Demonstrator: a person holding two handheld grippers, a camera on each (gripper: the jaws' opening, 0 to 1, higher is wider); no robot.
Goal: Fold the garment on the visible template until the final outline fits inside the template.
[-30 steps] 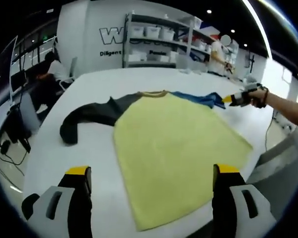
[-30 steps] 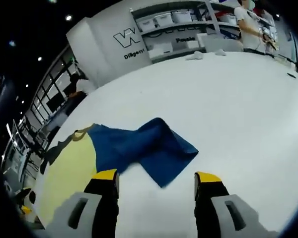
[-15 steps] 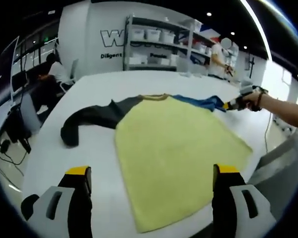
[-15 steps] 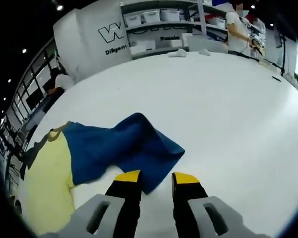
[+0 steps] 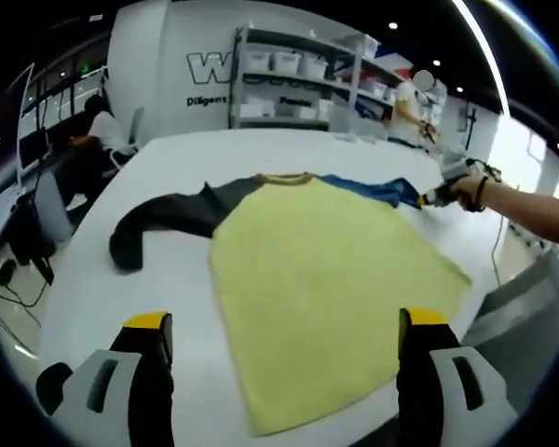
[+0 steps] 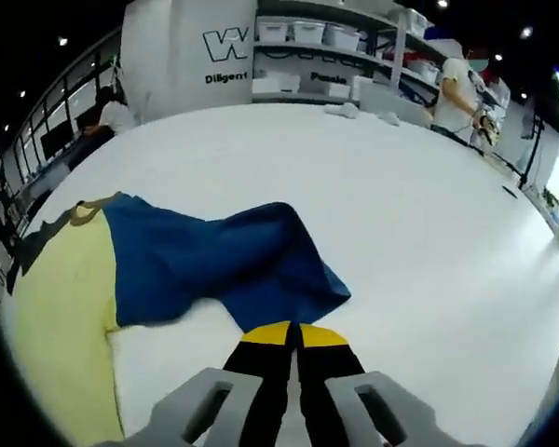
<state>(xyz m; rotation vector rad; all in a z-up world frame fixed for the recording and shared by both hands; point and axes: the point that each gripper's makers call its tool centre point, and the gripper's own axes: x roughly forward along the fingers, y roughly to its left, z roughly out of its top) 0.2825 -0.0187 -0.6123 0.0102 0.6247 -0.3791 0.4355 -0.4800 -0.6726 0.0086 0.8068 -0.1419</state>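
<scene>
White tabletop spreads wide before shelving and a lettered wall at the far end. On it we have the garment lying flat: yellow body near us, dark sleeve trailing left, blue sleeve out to the right. Our left gripper hovers above the near hem with jaws spread wide, holding nothing. Our right gripper has its jaws pressed together on the cuff edge of the blue sleeve. We judge the first fold is in hand: next we should carry that sleeve leftward across the yellow body, keeping it flat. We can't make out a template outline.
</scene>
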